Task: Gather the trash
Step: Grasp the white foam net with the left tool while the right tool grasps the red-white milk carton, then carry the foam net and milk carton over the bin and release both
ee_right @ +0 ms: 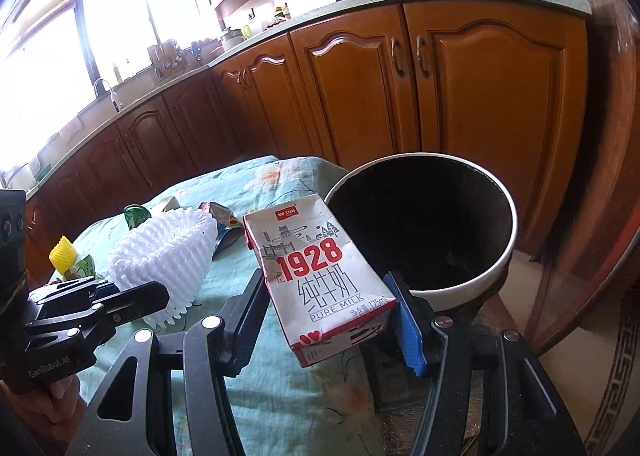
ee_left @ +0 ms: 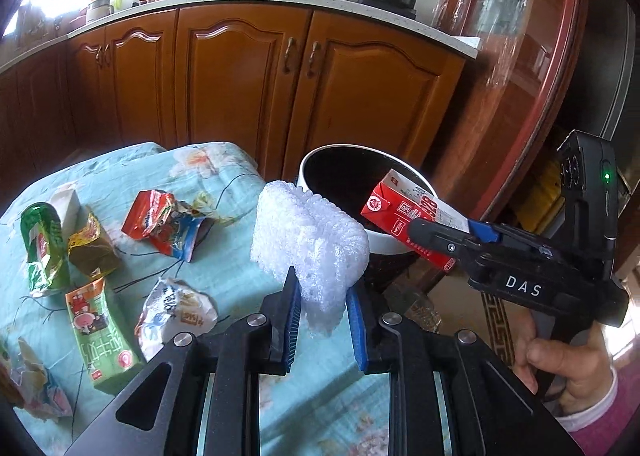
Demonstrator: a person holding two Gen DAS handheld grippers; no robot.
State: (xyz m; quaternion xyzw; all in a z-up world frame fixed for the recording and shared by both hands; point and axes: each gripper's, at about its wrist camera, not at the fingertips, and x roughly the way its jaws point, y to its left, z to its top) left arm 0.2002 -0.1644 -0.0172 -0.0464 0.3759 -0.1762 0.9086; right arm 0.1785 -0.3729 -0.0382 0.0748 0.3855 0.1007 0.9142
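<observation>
My left gripper point(ee_left: 322, 298) is shut on a white foam fruit net point(ee_left: 310, 244), held up over the table's edge near the bin; that net point(ee_right: 168, 256) also shows left of centre in the right wrist view. My right gripper point(ee_right: 326, 304) is shut on a red and white "1928" milk carton point(ee_right: 316, 276), which hangs just short of the bin's rim. In the left wrist view the carton point(ee_left: 404, 212) pokes over the white-rimmed, black-lined trash bin point(ee_left: 384, 246). The bin point(ee_right: 500, 268) stands past the table's far right corner.
Several wrappers and cartons lie on the light blue floral tablecloth point(ee_left: 224, 276): a red snack bag point(ee_left: 160, 222), a green carton point(ee_left: 100, 332), a crumpled white wrapper point(ee_left: 176, 312), a green-yellow packet point(ee_left: 44, 248). Wooden cabinets point(ee_left: 240, 84) stand behind. A hand point(ee_left: 568, 368) holds the right gripper.
</observation>
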